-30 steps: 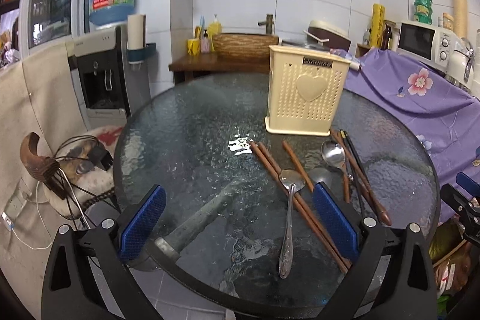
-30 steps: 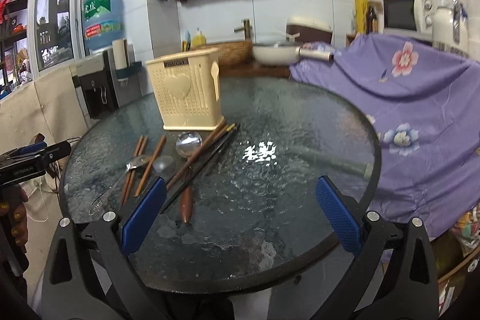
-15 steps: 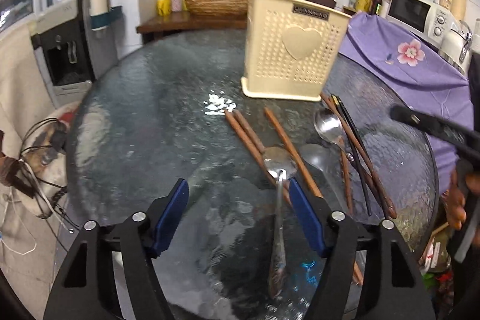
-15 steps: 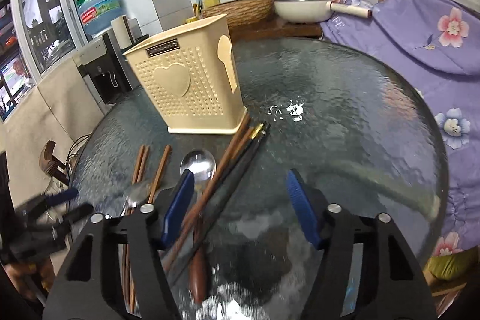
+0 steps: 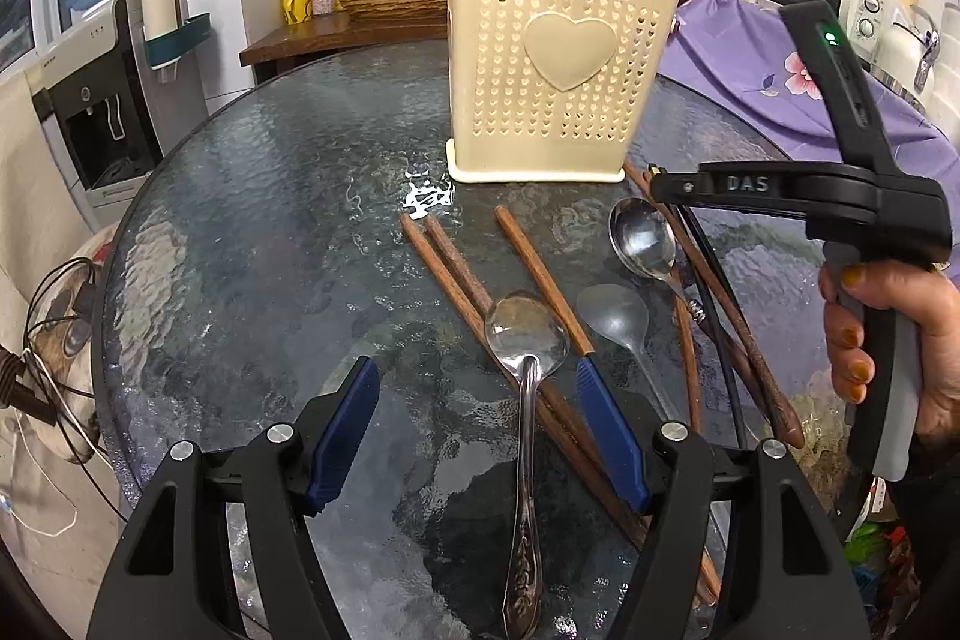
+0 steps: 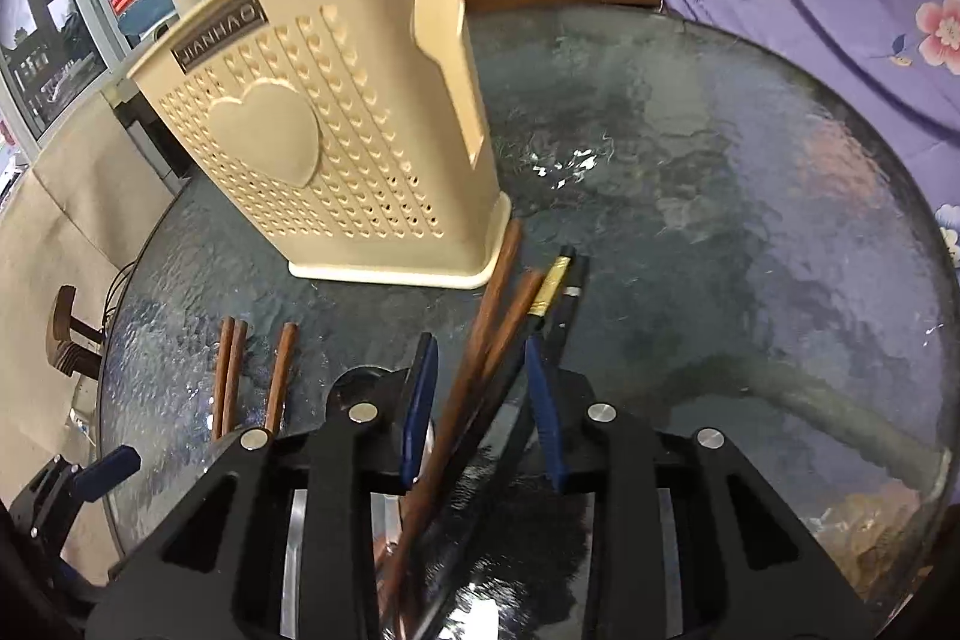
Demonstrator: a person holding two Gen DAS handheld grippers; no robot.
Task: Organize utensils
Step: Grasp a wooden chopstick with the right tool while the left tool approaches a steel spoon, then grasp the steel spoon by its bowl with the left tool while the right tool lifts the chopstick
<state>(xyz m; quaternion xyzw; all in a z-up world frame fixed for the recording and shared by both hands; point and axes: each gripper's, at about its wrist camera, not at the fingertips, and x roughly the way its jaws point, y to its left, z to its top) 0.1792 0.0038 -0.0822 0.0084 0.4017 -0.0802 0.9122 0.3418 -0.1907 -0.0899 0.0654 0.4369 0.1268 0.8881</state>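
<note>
Pick step, nothing stowed yet. All utensils lie on the glass table (image 5: 252,196) in front of the cream holder (image 5: 555,70). My right gripper (image 6: 483,388) is closing around the chopstick bundle (image 6: 498,328) off the holder's right corner; sticks sit between the pads, not clamped as far as I can tell. My left gripper (image 5: 477,421) is half-open astride the ornate spoon (image 5: 527,340), no contact. Next: finish the right squeeze, lift, tip the bundle upright, feed it into the holder's open top

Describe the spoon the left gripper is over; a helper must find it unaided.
On the round glass table, look in front of the cream holder. Of three spoons, it is the leftmost spoon, lying across brown chopsticks; only it has an ornate embossed handle.
</note>
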